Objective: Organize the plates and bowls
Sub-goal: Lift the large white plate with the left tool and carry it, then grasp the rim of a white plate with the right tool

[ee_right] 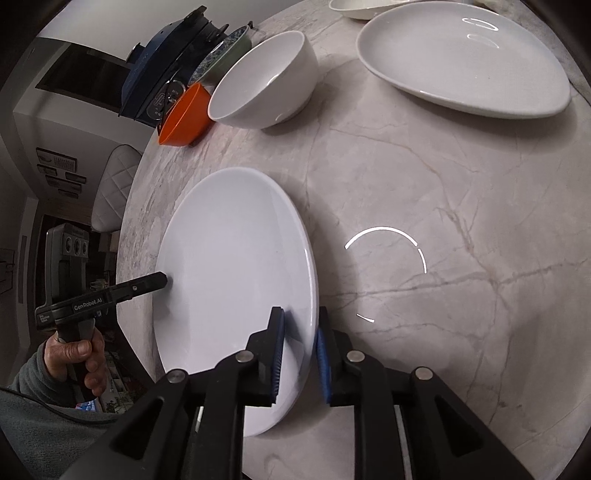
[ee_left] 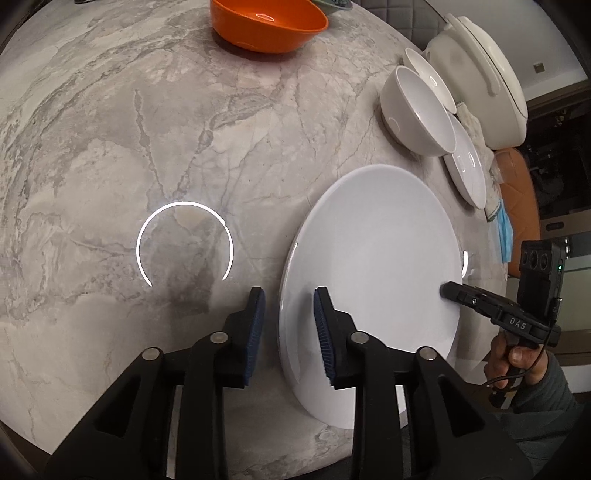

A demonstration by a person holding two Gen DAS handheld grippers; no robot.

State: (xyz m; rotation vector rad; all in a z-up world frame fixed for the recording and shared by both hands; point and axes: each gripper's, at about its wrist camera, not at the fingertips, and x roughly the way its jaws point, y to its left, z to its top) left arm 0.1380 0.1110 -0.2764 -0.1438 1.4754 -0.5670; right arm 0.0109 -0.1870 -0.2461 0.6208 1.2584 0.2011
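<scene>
A large white plate (ee_left: 373, 266) lies on the marble table (ee_left: 147, 147) near its front edge; it also shows in the right wrist view (ee_right: 232, 273). My left gripper (ee_left: 288, 325) is open, its jaws astride the plate's left rim. My right gripper (ee_right: 299, 350) is open, its jaws astride the plate's right rim. A white bowl (ee_left: 417, 110) stands further back, seen too in the right wrist view (ee_right: 262, 81). An orange bowl (ee_left: 266, 24) sits at the far side, and in the right wrist view (ee_right: 184, 114). A smaller white plate (ee_right: 461, 59) lies at the back right.
A white lidded pot (ee_left: 480, 74) stands by the table's right edge, with another white bowl (ee_left: 428, 77) and a cloth nearby. A dark blue pot (ee_right: 166, 66) and patterned dishes (ee_right: 218, 59) stand behind the orange bowl. The table edge runs close to the plate.
</scene>
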